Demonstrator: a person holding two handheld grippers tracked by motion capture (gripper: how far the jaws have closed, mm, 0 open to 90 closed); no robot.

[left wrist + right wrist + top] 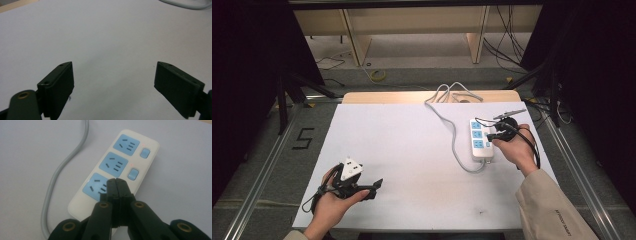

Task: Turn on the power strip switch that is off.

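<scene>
One power strip (113,168), three sockets

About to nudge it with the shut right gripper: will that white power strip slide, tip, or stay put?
The power strip lies flat and low on the smooth white table, so it probably slides rather than tips. Its grey cable curves away loosely and may drag or swing the far end. The shell looks like hard glossy plastic, so the right gripper may skid off it.

A black "5" marked on the floor (303,138) left of the table (412,150)
</scene>
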